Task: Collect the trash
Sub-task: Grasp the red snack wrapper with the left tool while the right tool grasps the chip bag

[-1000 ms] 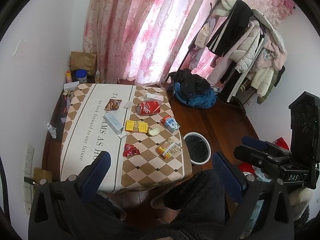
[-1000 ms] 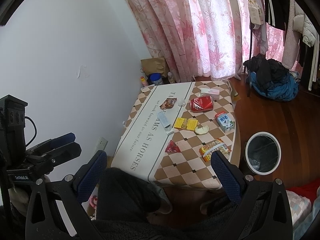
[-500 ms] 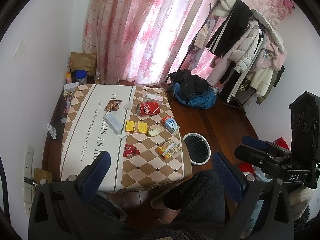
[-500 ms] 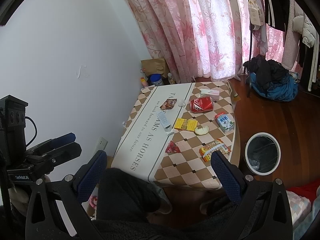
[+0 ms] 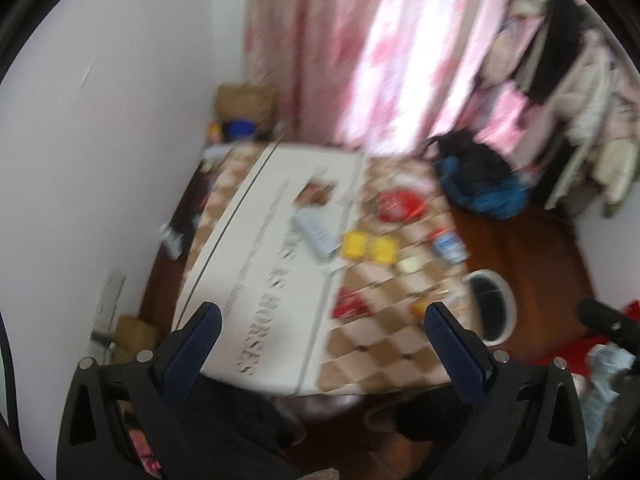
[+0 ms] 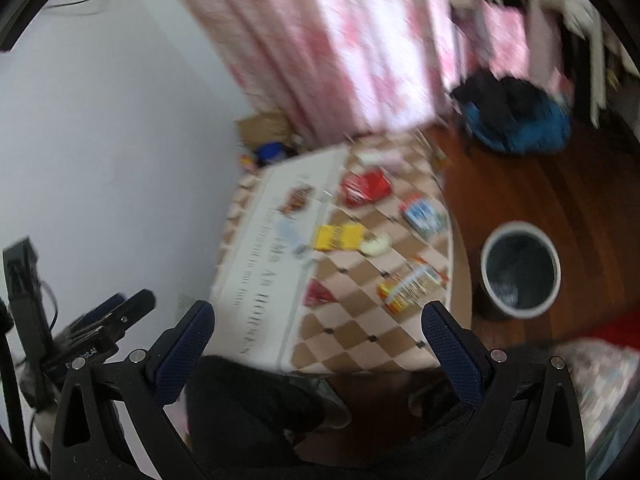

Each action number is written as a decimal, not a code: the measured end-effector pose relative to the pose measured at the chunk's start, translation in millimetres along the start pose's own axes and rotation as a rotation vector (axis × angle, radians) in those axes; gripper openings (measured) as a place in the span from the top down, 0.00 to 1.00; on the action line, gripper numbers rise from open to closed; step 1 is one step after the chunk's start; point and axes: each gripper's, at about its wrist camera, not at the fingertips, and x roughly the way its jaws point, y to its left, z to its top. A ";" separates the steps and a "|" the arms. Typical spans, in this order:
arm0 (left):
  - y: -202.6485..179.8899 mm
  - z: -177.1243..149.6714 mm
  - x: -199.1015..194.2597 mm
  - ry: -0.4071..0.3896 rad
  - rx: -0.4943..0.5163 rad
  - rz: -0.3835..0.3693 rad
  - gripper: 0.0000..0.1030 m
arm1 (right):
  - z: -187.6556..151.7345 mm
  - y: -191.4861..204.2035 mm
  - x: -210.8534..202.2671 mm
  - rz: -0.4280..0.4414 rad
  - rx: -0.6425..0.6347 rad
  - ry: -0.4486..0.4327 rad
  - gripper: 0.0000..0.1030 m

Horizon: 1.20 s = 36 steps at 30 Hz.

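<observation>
Both views are blurred. A low table (image 5: 280,320) (image 6: 360,340) with a checked cloth carries trash: a red can (image 5: 400,205) (image 6: 366,188), a yellow packet (image 5: 370,248) (image 6: 338,237), a blue-white carton (image 5: 448,245) (image 6: 425,213), a small red wrapper (image 5: 349,304) (image 6: 318,293), a striped snack bag (image 6: 412,282), a brown wrapper (image 5: 314,194) (image 6: 297,199). A white-rimmed bin (image 5: 493,304) (image 6: 519,268) stands on the floor to the table's right. My left gripper (image 5: 320,336) and right gripper (image 6: 318,334) are open and empty, above the table's near edge.
Pink curtains (image 5: 360,60) hang behind the table. A blue and black heap of clothes (image 5: 480,184) (image 6: 516,116) lies on the wood floor. A coat rack (image 5: 580,80) stands at the right. A white wall (image 5: 100,160) is at the left. My knees are below.
Both grippers have moved forward and down toward the table; the table and bin look larger and the views are now motion-blurred. Both jaws stay open.
</observation>
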 end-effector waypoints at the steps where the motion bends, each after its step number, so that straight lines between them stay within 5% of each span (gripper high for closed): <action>1: 3.6 -2.8 14.7 0.036 0.005 0.040 0.00 | -0.8 -11.1 16.2 -0.016 0.039 0.017 0.00; 5: 9.1 -15.6 72.7 0.172 -0.022 0.117 0.00 | -1.7 -61.5 97.9 -0.078 0.218 0.129 0.00; 10: -17.5 -29.9 169.7 0.302 -0.071 0.020 0.00 | -12.4 -109.2 188.3 -0.131 0.406 0.234 0.00; 17: -30.5 -38.4 254.2 0.426 -0.058 0.008 0.00 | -8.0 -125.8 271.6 -0.244 0.494 0.274 0.00; 23: -33.4 -39.1 264.1 0.464 -0.037 -0.075 0.00 | -3.7 -115.9 309.8 -0.347 0.429 0.313 0.14; 31: -65.0 -42.0 229.3 0.385 0.038 -0.201 0.02 | -20.7 -99.5 304.7 -0.427 0.173 0.279 0.51; 36: -86.2 -52.0 231.2 0.372 0.048 -0.175 0.29 | -31.4 -106.1 297.9 -0.392 0.119 0.266 0.63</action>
